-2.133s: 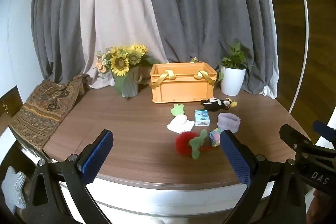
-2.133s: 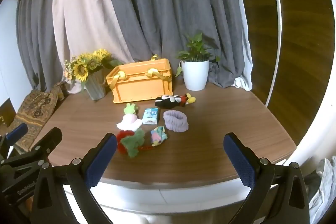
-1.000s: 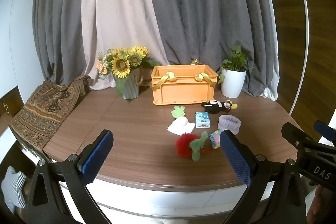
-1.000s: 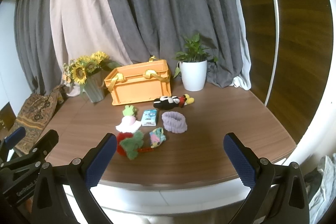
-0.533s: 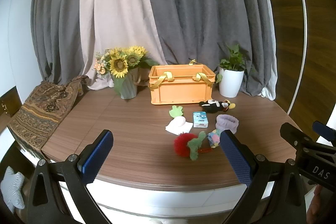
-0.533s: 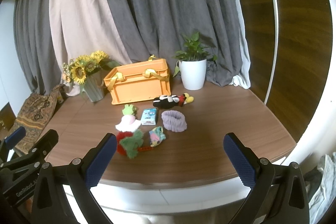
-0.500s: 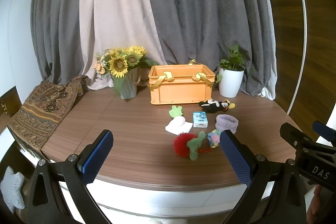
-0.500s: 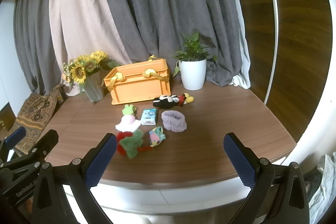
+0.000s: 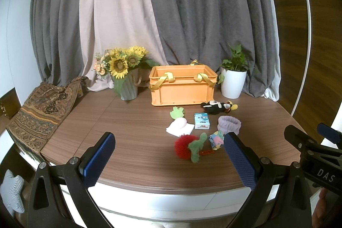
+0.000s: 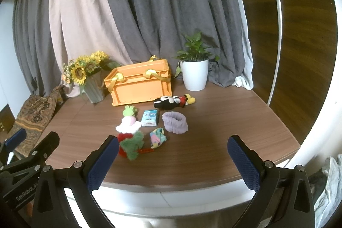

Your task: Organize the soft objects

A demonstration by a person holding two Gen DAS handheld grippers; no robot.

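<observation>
Start of task, nothing picked. Left tool (image 9: 167, 154) and right tool (image 10: 173, 154) both wide, empty. Toys (image 10: 131, 145) lie on table (image 10: 213, 138) before crate (image 10: 139, 83). Next: reach nearest toy, grip.

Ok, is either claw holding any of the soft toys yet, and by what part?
Nothing is held. The left claw and right claw are both open and empty, short of the table edge; the toys, like the red pompom, lie untouched.

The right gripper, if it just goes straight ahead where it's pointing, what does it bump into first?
Probably the small pastel toy or the purple scrunchie; both lie ahead between the open fingers of the right gripper. Depth is hard to judge, and it may pass above them.
</observation>
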